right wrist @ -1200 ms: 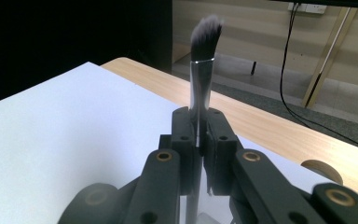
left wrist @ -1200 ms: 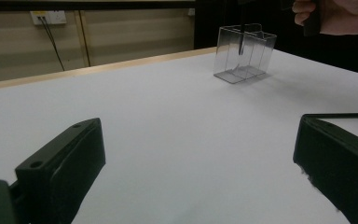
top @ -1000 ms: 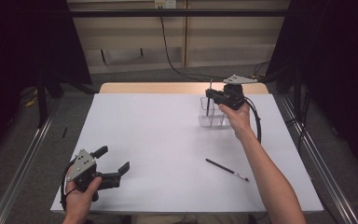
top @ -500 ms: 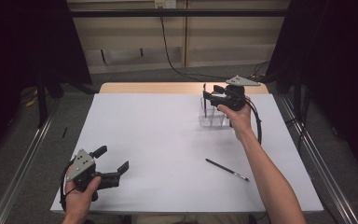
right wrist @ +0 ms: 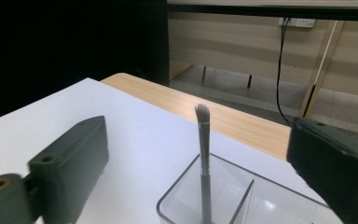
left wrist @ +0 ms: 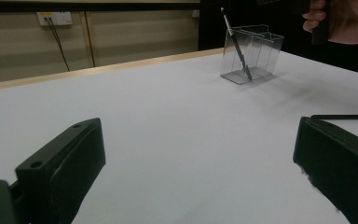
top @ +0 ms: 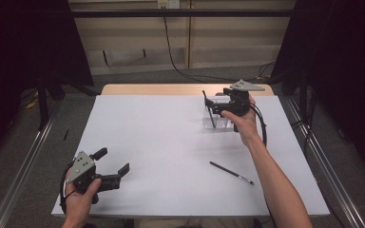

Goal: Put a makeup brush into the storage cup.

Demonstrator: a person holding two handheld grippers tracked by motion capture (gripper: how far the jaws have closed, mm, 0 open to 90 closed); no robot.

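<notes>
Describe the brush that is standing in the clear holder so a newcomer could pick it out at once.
On the white table, look toward its far right part, where a clear plastic holder sits beside the right gripper, whose jaws are open. The brush leans upright inside it, bristles up; the other brush lies flat nearer the person.

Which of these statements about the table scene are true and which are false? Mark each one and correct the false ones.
1. A brush stands in the clear holder. True.
2. The right gripper is clamped on that brush. False: its jaws are open on either side of it, apart from it.
3. A second brush lies flat on the white table. True.
4. The left gripper holds a brush. False: it is open and empty, near the table's front left corner.
5. The holder stands at the near edge of the table. False: it stands toward the far right.
</notes>
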